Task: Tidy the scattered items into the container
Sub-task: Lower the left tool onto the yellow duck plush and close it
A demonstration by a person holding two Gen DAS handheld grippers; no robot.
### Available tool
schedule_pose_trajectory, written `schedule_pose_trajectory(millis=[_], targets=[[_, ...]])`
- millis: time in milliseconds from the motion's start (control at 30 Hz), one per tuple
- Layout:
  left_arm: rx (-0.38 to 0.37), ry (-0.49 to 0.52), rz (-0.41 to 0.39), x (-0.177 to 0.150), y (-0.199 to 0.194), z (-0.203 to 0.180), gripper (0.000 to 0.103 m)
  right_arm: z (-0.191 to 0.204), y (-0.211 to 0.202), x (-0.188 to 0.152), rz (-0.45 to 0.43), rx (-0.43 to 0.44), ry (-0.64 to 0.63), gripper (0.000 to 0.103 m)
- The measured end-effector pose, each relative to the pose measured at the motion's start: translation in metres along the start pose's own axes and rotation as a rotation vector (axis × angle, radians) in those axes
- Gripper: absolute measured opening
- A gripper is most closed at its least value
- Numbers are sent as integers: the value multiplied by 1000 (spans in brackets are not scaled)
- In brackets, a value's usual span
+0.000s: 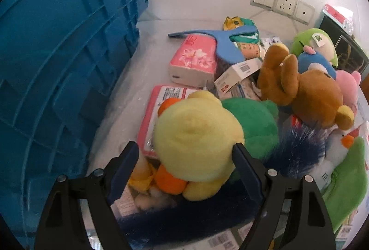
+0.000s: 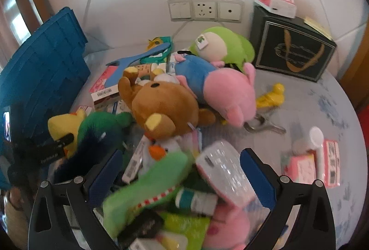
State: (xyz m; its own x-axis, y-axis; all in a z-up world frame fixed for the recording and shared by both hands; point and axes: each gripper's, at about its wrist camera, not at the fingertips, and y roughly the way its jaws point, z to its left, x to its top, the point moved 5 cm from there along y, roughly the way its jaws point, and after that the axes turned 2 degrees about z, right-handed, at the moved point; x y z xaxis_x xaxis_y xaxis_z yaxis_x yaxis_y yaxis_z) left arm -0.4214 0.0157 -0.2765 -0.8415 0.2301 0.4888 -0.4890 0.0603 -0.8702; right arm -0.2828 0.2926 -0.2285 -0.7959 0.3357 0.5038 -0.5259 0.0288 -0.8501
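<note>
The left gripper [image 1: 186, 153] squeezes one yellow duck toy [image 1: 196, 141]; the right gripper [image 2: 181, 164] hangs wide over one brown bear [image 2: 166, 104], jaws released

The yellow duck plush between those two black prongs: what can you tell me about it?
The yellow plush duck with orange feet looks soft and fuzzy, pale yellow, with its round body toward the camera and an orange foot showing near the bottom. It lies on the pile, leaning against a green plush toy and over a pink tissue pack. The left gripper brackets it, one blue pad on each side, close to or touching it; whether it squeezes is unclear. The blue plastic crate stands to its left.
</note>
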Motion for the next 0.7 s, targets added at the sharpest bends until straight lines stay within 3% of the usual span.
schedule_pose_trajectory(millis=[67, 133, 367, 467, 600, 700], targets=[[-2, 24, -19, 4, -1, -6, 83, 4, 13, 10, 20, 6, -10, 102], [-12, 40, -16, 5, 2, -11, 75, 6, 24, 16, 41, -6, -13, 102], [-40, 27, 8, 7, 5, -8, 73, 4, 60, 38, 105, -7, -1, 102], [-54, 23, 46, 6, 7, -4, 75, -22, 52, 54, 76, -18, 57, 102], [-96, -6, 87, 7, 17, -5, 78, -68, 45, 71, 59, -99, 136, 102], [-101, 6, 72, 9, 21, -16, 77, -85, 55, 74, 87, -143, 140, 102]])
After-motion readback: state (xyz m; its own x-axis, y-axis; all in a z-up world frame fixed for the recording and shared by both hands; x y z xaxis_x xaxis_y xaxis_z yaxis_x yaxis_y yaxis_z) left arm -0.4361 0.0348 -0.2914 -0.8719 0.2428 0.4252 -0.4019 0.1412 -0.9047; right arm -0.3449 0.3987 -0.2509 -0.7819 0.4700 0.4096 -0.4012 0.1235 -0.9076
